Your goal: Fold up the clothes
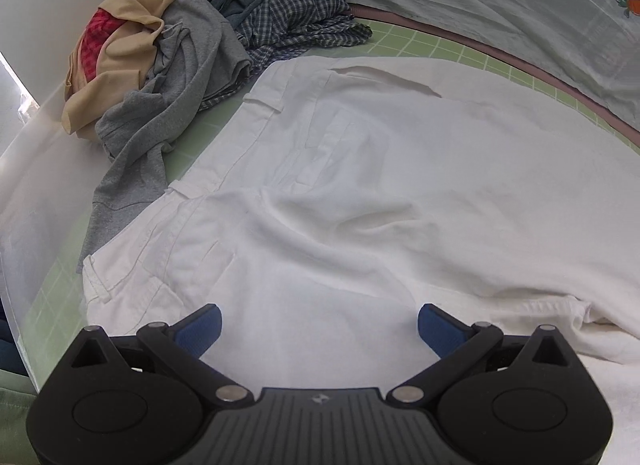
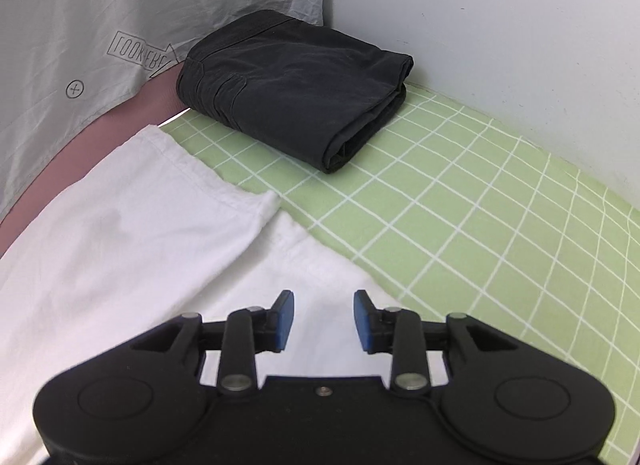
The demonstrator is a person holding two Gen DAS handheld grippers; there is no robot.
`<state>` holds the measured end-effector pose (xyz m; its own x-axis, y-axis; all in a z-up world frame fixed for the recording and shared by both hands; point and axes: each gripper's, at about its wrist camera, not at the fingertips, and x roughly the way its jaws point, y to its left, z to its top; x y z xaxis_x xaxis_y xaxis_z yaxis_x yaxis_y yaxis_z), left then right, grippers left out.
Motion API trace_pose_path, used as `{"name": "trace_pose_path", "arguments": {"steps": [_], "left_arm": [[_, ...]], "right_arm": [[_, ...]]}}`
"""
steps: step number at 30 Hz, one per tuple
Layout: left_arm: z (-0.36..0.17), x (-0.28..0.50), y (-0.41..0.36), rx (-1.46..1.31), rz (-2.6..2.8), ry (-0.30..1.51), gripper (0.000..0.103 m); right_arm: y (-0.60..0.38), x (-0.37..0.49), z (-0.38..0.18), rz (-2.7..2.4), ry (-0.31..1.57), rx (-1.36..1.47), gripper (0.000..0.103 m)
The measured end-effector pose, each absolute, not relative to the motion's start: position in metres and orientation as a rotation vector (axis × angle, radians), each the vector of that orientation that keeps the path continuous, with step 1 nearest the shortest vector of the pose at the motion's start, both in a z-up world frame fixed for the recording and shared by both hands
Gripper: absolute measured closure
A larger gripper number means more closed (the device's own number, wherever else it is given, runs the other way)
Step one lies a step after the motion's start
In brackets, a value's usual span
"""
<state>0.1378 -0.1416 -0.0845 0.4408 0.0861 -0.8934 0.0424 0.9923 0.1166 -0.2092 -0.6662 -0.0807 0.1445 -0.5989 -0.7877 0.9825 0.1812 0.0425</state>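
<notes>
White trousers (image 1: 340, 193) lie spread flat on a green checked sheet (image 2: 460, 233), waistband toward the left gripper and leg hems toward the right gripper. The left gripper (image 1: 319, 327) hovers over the seat area near the waistband, its jaws spread wide and holding nothing. The right gripper (image 2: 323, 319) hangs over the nearer trouser leg, just inside its edge, jaws parted and empty.

Likely faults, as judgements. The cloth is thin and layered, so a pinch at the waistband may take only the top layer and leave the underside behind, giving a skewed fold. A loose ridge of wrinkles crosses the seat; folding over it would probably set a crease. The two legs overlap unevenly at the hems, so a grip on one leg alone may drag them apart. Beyond the waistband, a grey garment (image 1: 168, 105) touches the trousers' edge and could be caught up in the lift.

Further off, the pile of unfolded clothes (image 1: 200, 33) holds checked, beige and red pieces. A folded black garment (image 2: 296, 85) sits well apart from the hems, by the wall (image 2: 500, 17). A pale grey printed cloth (image 2: 80, 45) hangs behind the surface, above a mauve border (image 2: 132, 105).
</notes>
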Motion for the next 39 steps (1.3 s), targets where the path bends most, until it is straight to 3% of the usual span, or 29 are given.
{"name": "trace_pose_path", "arguments": {"steps": [5, 20, 31, 39], "left_arm": [[-0.079, 0.093, -0.132, 0.142, 0.001, 1.113, 0.0], [-0.097, -0.003, -0.103, 0.132, 0.026, 1.178, 0.0], [-0.101, 0.013, -0.078, 0.063, 0.076, 1.194, 0.0], [-0.103, 0.054, -0.041, 0.002, 0.155, 1.188, 0.0]], "right_arm": [[-0.615, -0.226, -0.084, -1.214, 0.814, 0.59, 0.054], [-0.528, -0.268, -0.101, -1.085, 0.906, 0.568, 0.046], [-0.516, -0.273, -0.105, -1.137, 0.832, 0.74, 0.04], [-0.51, -0.27, -0.108, -1.229, 0.792, 0.801, 0.029]]}}
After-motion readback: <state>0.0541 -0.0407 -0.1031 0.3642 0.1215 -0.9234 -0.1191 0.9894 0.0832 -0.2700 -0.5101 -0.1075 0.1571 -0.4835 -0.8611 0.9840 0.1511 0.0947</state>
